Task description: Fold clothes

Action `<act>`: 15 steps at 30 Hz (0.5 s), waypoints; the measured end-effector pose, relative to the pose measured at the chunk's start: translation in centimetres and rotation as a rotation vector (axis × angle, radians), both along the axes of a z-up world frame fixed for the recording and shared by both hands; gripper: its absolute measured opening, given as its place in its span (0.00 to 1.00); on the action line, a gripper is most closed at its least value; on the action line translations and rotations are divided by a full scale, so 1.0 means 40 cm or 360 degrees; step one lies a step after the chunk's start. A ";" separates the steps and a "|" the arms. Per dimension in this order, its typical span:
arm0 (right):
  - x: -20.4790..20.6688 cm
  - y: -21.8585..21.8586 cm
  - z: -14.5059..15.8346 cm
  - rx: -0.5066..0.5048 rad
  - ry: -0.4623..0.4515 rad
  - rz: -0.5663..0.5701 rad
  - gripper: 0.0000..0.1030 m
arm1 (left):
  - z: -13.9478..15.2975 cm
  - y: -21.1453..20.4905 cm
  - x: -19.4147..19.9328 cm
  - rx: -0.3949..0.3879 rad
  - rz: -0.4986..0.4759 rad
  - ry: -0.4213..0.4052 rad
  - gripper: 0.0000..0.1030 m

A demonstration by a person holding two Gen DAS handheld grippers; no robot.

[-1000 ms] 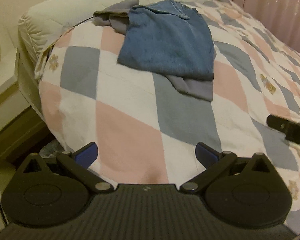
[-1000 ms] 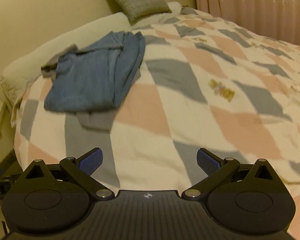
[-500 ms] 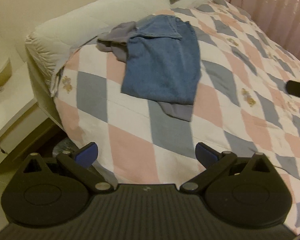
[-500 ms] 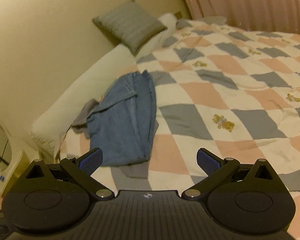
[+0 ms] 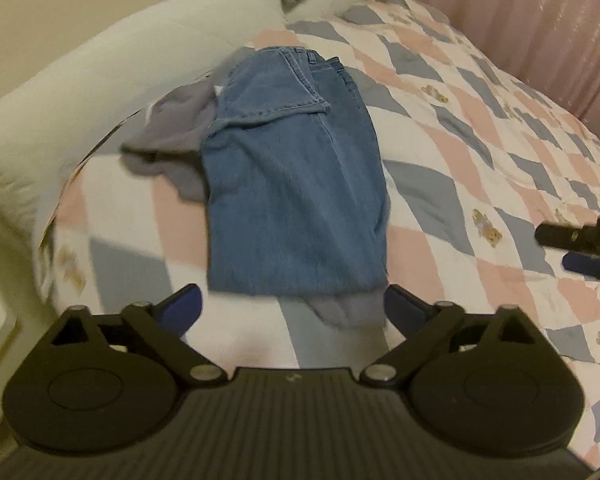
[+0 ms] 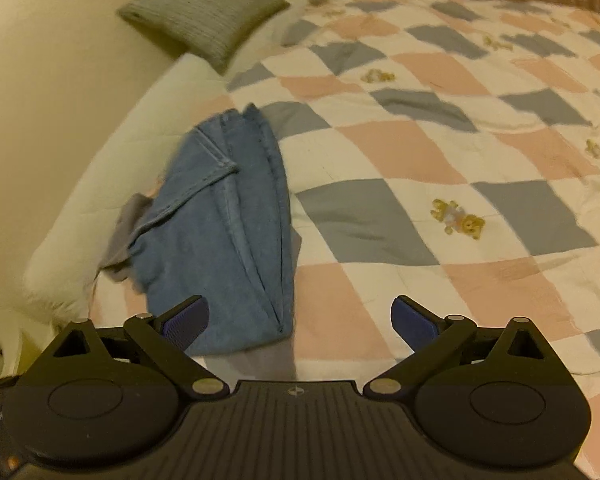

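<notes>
On the checkered quilt (image 5: 480, 128), near the bed's left edge, folded blue jeans (image 5: 292, 184) lie over a grey garment (image 5: 172, 128). Both the left gripper (image 5: 292, 308) and right gripper (image 6: 300, 316) hover above, jaws spread wide, empty.

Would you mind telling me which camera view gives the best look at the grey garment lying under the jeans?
The left wrist view: the grey garment sticks out beside the jeans on the left and again below their near edge. The right wrist view shows only a blurred grey sliver at the jeans' left side and a patch at their near end.
</notes>
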State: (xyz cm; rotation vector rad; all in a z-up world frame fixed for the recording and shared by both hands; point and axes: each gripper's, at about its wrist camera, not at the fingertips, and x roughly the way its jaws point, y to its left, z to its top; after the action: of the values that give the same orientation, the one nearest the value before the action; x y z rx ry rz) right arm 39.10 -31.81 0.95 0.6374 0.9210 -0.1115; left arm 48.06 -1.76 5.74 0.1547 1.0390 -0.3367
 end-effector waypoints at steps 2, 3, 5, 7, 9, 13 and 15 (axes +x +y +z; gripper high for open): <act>0.065 0.012 -0.021 0.0043 0.0014 0.0004 0.80 | -0.005 0.007 0.087 -0.0022 -0.0070 -0.0017 0.91; 0.098 0.021 -0.028 0.0053 0.0015 -0.0006 0.75 | -0.008 0.010 0.129 -0.0030 -0.0103 -0.0022 0.89; 0.164 0.039 -0.043 0.0072 0.0018 -0.0028 0.69 | -0.022 0.009 0.209 -0.0021 -0.0163 -0.0015 0.83; 0.223 0.052 -0.063 0.0117 0.0028 -0.0035 0.65 | -0.034 0.012 0.283 -0.0021 -0.0205 -0.0010 0.80; 0.288 0.061 -0.085 0.0169 0.0027 -0.0033 0.49 | -0.045 0.017 0.347 -0.0033 -0.0237 -0.0008 0.80; 0.420 0.069 -0.136 0.0271 0.0010 -0.0038 0.27 | -0.065 0.019 0.466 -0.0056 -0.0306 -0.0008 0.66; 0.479 0.064 -0.161 0.0300 0.0019 -0.0057 0.27 | -0.079 0.011 0.517 -0.0070 -0.0331 0.0005 0.53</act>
State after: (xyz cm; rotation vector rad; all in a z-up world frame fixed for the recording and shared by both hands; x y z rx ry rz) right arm 58.27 -29.24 -5.48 0.8287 0.9386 -0.0606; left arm 68.73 -1.31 2.59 0.2236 1.0199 -0.5479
